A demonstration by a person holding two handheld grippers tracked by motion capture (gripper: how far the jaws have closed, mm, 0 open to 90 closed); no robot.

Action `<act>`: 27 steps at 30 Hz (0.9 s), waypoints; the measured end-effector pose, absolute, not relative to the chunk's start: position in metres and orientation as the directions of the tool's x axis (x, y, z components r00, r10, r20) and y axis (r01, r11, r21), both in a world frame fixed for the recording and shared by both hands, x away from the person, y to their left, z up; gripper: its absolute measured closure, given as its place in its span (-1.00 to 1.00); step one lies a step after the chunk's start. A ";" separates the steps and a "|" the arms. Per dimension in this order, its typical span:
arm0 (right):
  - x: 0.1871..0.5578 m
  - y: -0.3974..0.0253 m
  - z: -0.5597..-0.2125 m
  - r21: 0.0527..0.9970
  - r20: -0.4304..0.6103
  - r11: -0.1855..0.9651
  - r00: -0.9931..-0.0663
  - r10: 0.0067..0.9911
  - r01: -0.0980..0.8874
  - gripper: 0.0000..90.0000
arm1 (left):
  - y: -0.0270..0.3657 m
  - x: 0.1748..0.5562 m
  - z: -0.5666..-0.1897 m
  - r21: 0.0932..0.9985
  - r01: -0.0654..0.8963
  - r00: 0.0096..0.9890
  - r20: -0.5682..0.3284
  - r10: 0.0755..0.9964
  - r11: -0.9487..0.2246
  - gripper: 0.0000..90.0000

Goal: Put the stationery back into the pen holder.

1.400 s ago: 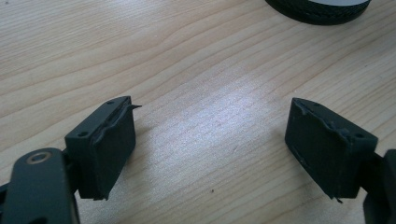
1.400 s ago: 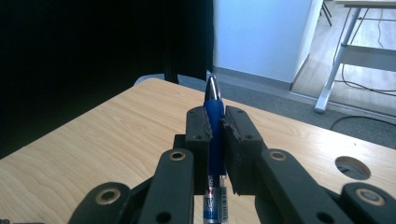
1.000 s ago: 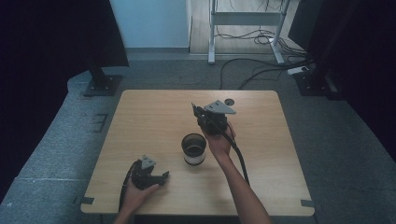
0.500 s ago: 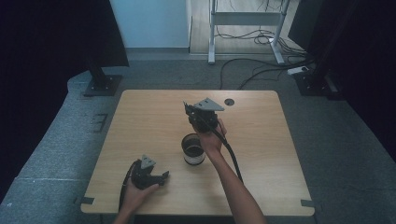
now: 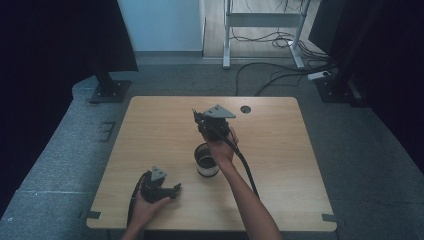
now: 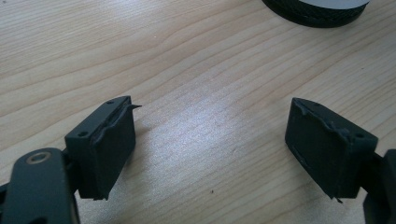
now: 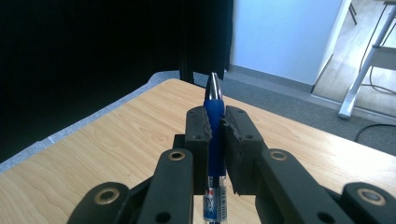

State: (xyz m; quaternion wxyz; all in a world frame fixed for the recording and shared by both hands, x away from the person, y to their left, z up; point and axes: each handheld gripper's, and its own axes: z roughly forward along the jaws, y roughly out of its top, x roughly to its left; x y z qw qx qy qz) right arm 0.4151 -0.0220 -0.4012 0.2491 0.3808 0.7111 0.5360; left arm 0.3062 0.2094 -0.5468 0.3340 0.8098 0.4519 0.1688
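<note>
Jaws of the right gripper [image 7: 215,126] are clenching a blue pen [image 7: 214,112] by its grip, tip pointing out past the pads, and the hand is holding it raised just beyond the black cup [image 5: 206,161] standing mid-counter. Judging from this, the step is getting the pen into that cup: the hand should be turning the pen upright over the opening, centring it inside the rim, and lowering before letting go, so it is not clipping the edge or tipping the cup. Over on the near left, the left gripper [image 6: 210,144] is resting on the counter [image 5: 150,130] with its jaws released wide, grasping nothing, the cup's base sitting just ahead of it. Pen's lower barrel is hidden behind the jaws, and the cup's inside is too dark to read.
</note>
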 end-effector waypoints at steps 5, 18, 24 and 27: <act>0.418 -0.018 -0.404 0.952 0.078 0.117 -0.591 0.803 0.284 0.74 | 0.209 0.306 -0.547 0.693 0.619 0.535 -0.028 0.844 -0.370 -0.64; 0.421 -0.015 -0.420 0.943 0.071 0.137 -0.588 0.806 0.302 0.73 | 0.209 0.306 -0.547 0.693 0.619 0.536 -0.030 0.843 -0.369 -0.64; 0.414 -0.020 -0.429 0.942 0.079 0.134 -0.591 0.803 0.308 0.73 | 0.209 0.306 -0.547 0.692 0.618 0.537 -0.023 0.843 -0.374 -0.64; 0.409 -0.023 -0.433 0.942 0.073 0.142 -0.595 0.800 0.305 0.73 | 0.208 0.306 -0.547 0.692 0.616 0.537 -0.020 0.843 -0.376 -0.64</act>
